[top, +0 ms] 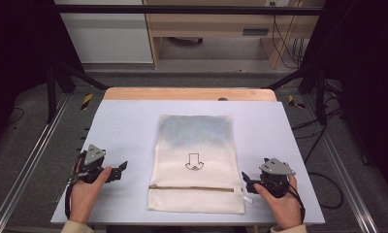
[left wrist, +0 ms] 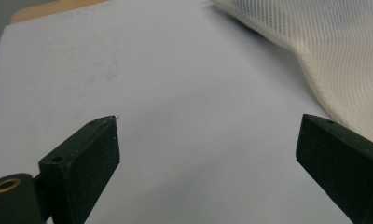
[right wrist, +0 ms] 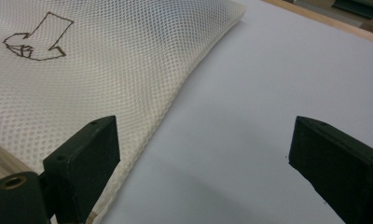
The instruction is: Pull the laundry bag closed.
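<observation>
- Dark rig bay with black frame posts, pale wooden furniture at the back; work area is a pale grey table with a wood strip along its far edge.
- Mesh bag lies flat in the middle of the table, bottom hem almost at the near edge, top short of the far edge. Cream mesh, small arrow mark in the centre, zipper running across near the near end. Something bluish shows through the mesh at the far end; can't tell what.
- Handling guess: light, floppy fabric, no stiffness, will sag and fold when lifted. Mesh should give the pads decent bite, not slippery. Not fragile.
- Best hold, I'd say: pinch the side edges or near corners, one per side, so it lifts evenly. A small white tab sits by the near right corner, possibly the zipper pull.
- Left gripper rests on the table near its near left edge, jaws spread wide with nothing between them, pointing toward the bag's left edge but apart from it. Left hand wraps it from below, forearm coming in from the near edge.
- Right gripper sits just beside the bag's right edge at zipper height, jaws also wide apart and empty; in the right gripper view one jaw overlaps the mesh edge, contact unclear. Right hand holds it low, jaws aimed inward.
</observation>
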### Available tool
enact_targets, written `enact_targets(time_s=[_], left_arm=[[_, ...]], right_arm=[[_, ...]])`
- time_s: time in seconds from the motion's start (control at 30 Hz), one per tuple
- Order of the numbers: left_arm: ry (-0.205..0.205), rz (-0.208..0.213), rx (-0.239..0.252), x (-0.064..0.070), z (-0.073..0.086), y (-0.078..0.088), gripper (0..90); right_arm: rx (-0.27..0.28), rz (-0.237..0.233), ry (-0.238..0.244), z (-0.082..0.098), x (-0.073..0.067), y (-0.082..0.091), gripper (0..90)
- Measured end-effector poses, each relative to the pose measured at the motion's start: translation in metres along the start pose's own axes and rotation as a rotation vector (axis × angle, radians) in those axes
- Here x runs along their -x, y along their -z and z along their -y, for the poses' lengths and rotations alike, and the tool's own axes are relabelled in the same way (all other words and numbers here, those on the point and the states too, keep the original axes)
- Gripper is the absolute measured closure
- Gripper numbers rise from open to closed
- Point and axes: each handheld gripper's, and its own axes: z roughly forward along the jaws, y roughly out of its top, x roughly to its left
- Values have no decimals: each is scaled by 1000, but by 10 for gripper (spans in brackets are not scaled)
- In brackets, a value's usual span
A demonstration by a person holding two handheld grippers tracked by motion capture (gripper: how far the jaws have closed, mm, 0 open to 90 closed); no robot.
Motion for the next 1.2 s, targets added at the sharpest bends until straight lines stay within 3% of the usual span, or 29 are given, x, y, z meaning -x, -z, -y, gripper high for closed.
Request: enact_targets(time_s=[0.1,0.27,0.43,0.53,0.6,0.73,0.87,1.0,1.2], left_arm=[[4,4,18,4,0,10,62],[-61,2,-13,11,6,11,59],[-75,-2,-17,12,8,11,58],[-59,12,-26,11,8,7,56],[-67,-10,-28,10,6,4,56],[-59,-17,-51,5,7,1,55],[-41,-17,-38,3,7,2,55],[-53,-12,-40,4,7,0,55],[-68,-3,-26,6,6,-1,52]], right_arm=[[-30,-17,12,-3,-5,0,95],[-52,-30,29,-12,-9,2,94],[-88,-72,41,-19,-13,0,101],[-115,-94,72,-23,-17,-4,119],[-140,-133,91,-28,-24,-9,155],[-161,-164,128,-37,-33,-14,161],[-191,-210,163,-50,-44,-21,136],[-217,-245,207,-63,-53,-30,133],[-210,-296,259,-81,-67,-38,168]])
